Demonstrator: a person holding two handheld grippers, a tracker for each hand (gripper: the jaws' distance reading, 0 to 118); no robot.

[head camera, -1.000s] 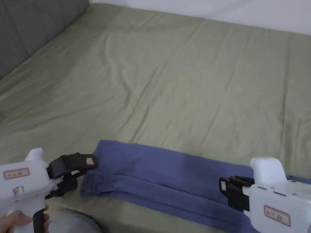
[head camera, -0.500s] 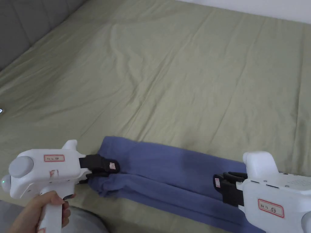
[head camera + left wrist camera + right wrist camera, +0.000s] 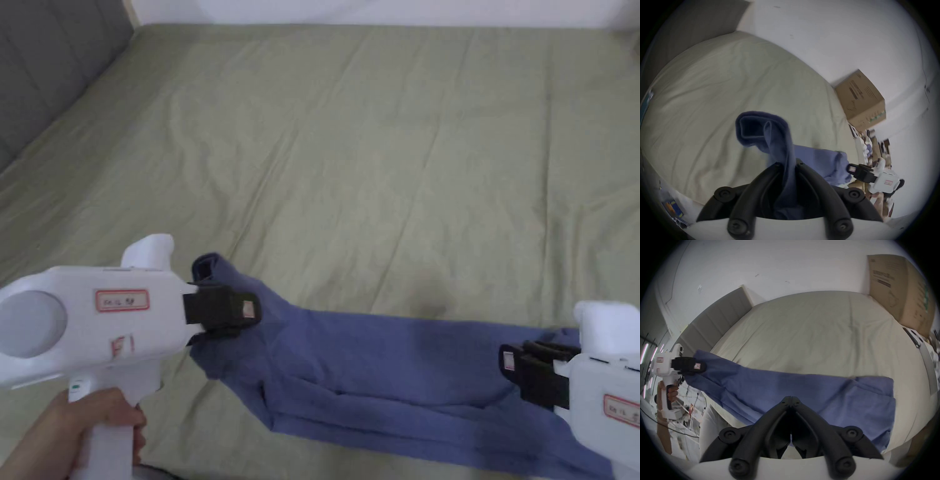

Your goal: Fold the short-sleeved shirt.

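Shirt (image 3: 387, 369), blue and folded into a long strip, lies along the near edge of the bed (image 3: 375, 156); our left gripper (image 3: 240, 310) clamps its lifted end, our right gripper (image 3: 791, 398) is closed above it, apparently gripping nothing; soft, limp cloth, best taken at both ends

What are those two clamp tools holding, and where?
The left gripper pinches the blue shirt at its left end, lifting it. The right gripper is shut; whether on cloth cannot be told.

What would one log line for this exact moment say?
left gripper: shut on blue shirt, end lifted | right gripper: shut, over shirt | surface: green bed sheet
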